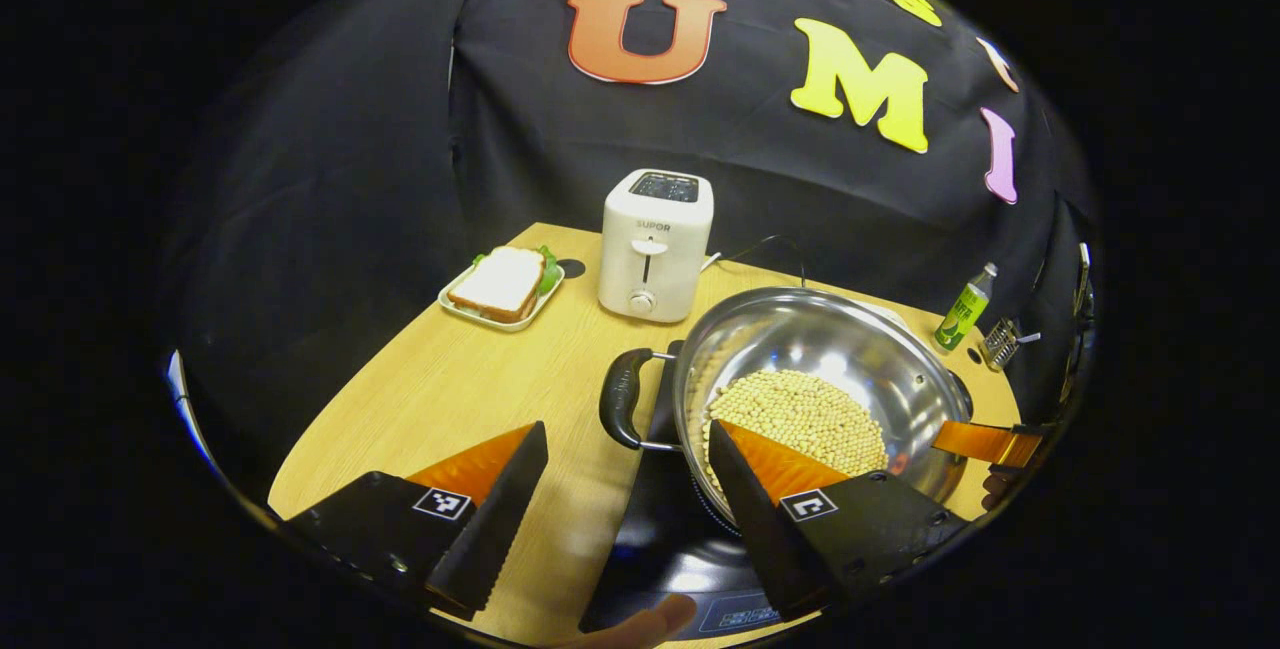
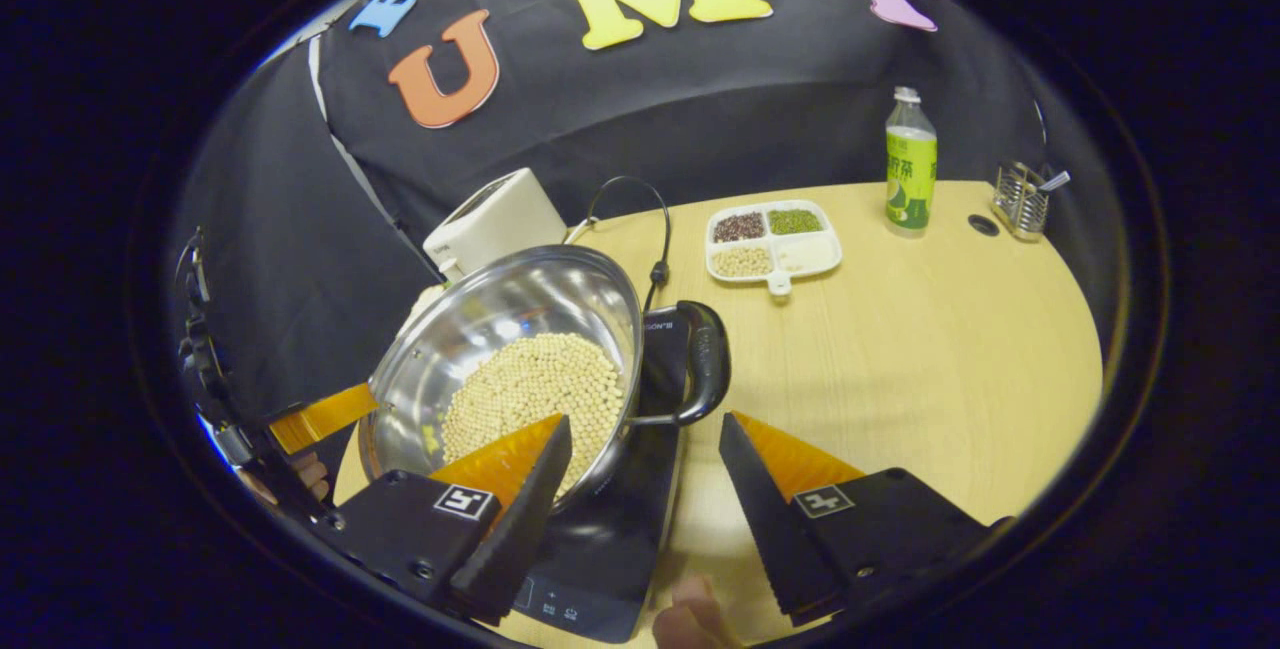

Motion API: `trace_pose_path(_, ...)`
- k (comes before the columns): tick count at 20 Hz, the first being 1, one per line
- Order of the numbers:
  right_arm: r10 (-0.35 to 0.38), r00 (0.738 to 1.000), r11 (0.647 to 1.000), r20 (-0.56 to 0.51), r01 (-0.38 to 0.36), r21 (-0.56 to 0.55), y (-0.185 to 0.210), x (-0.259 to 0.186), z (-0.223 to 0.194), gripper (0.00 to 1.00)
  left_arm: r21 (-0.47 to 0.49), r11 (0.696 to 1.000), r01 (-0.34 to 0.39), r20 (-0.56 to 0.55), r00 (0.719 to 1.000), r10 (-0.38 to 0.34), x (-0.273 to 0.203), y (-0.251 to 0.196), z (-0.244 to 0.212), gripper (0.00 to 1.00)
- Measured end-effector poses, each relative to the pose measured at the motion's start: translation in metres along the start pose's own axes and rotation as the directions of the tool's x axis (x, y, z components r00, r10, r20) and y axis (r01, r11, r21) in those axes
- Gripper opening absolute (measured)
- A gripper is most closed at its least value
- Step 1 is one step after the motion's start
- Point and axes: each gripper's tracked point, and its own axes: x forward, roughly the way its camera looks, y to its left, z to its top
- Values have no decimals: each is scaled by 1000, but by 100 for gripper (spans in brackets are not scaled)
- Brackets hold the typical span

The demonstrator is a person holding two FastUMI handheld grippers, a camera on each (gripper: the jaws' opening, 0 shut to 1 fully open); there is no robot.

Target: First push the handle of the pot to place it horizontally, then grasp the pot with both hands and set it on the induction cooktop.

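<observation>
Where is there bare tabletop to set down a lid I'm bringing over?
Widest free patch: right gripper view, bare wood between the divided tray, the bottle and the pot. Smaller one: left gripper view, in front of the sandwich plate. Crowded: around the cooktop, toaster and its cord.

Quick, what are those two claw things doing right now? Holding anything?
Left gripper: open, fingers spread beside the pot handle, gripping nothing.
Right gripper: open too, fingers either side of the other pot handle, not clamped on it.
</observation>
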Motion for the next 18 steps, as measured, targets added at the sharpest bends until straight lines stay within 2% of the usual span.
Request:
trace_pose_path(4,-7,995,1000,101,9,-23,2,-38,11,93,44,999,3,77,997,-6,-40,-14,7,96)
trace_pose_path(8,-3,987,1000,161,7,-25,0,-77,4,93,68,997,28,129,991,-37,-82,-33,7,96)
trace_pose_path(10,-11,981,999,193,18,-33,-5,-96,0,93,96,995,18,174,984,-35,-102,-40,10,96)
trace_pose_path(13,-15,965,998,260,30,-55,-10,-133,-4,93,119,993,17,238,970,-45,-136,-57,11,96)
trace_pose_path(18,-35,922,992,385,77,-96,-20,-207,-5,94,133,990,51,345,934,-94,-202,-87,18,96)
